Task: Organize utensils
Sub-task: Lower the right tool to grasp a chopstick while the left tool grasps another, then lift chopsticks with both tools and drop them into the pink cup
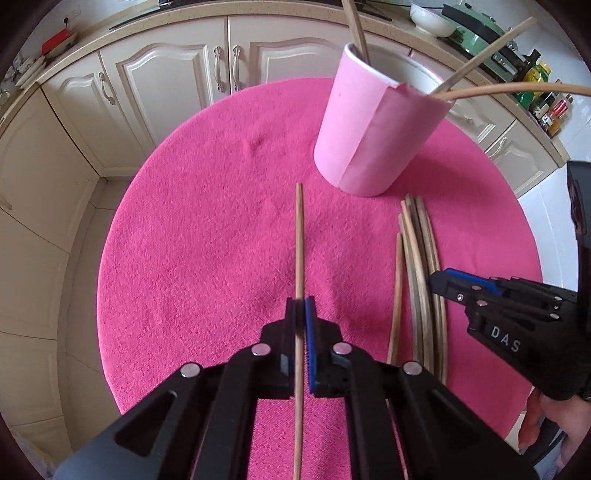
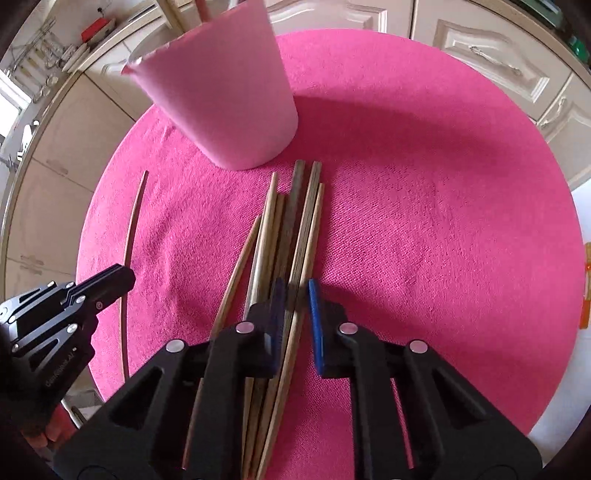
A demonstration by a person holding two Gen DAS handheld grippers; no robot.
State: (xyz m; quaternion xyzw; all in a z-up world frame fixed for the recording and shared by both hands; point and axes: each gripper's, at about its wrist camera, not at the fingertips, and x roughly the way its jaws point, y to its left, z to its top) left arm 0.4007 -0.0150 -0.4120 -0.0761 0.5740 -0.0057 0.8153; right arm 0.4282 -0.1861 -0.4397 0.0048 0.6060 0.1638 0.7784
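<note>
My left gripper is shut on a single light wooden chopstick, which runs straight ahead between its pads above the pink cloth. A pink cup stands ahead to the right with several chopsticks leaning in it. A bundle of chopsticks lies to the right, and my right gripper has its tip on it. In the right wrist view the right gripper is closed narrowly on two sticks of the bundle. The cup stands beyond, and the left gripper with its chopstick is at the left.
The round pink cloth covers a small table. Cream cabinet doors stand behind it under a counter with a white bowl and bottles. A hand shows at the lower right.
</note>
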